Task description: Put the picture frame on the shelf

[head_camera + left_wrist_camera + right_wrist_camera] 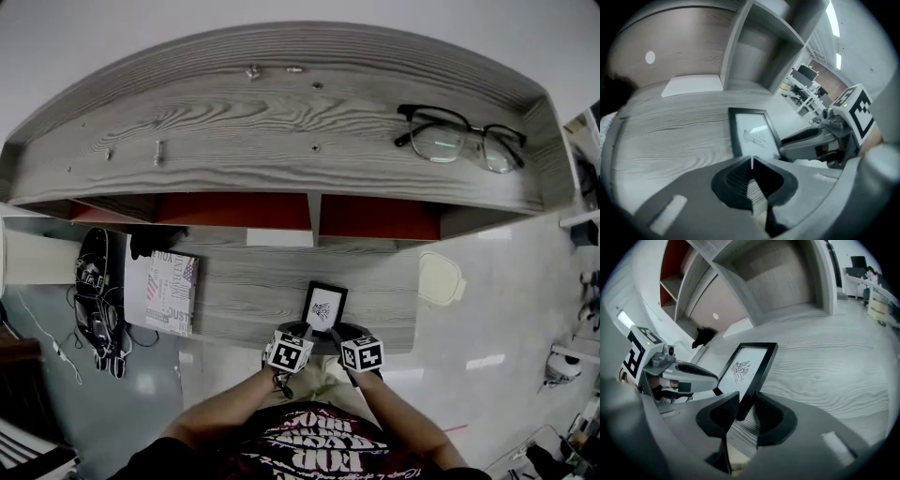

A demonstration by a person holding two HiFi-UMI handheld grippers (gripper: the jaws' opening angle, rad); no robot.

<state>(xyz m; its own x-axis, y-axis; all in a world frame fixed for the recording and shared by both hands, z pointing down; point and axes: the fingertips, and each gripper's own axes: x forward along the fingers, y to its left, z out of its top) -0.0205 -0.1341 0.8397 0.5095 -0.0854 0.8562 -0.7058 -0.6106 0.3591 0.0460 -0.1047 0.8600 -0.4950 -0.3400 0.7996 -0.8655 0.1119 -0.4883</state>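
**Frame gripped, shelf not yet reached**

A grey wood-grain desk (244,281) sits below. Above it runs the long grey wood-grain shelf (281,122), carrying only black-rimmed spectacles (459,136) and a few screws.

In the head view, the small black-rimmed rectangular picture frame (325,307) sits at the desk's front edge, well right of a printed white booklet (172,291). The left gripper (292,334) and right gripper (345,332) are both at its near end.

Over to the left gripper view: the jaws are clenched tip to tip on nothing, with the picture frame (752,133) just beyond them.

And the right gripper view: the jaws are clamped either side of the picture frame's (747,369) near edge, and it looks snug.

So I'd say the grab is made. Lifting it and setting it on the shelf is all left to do.
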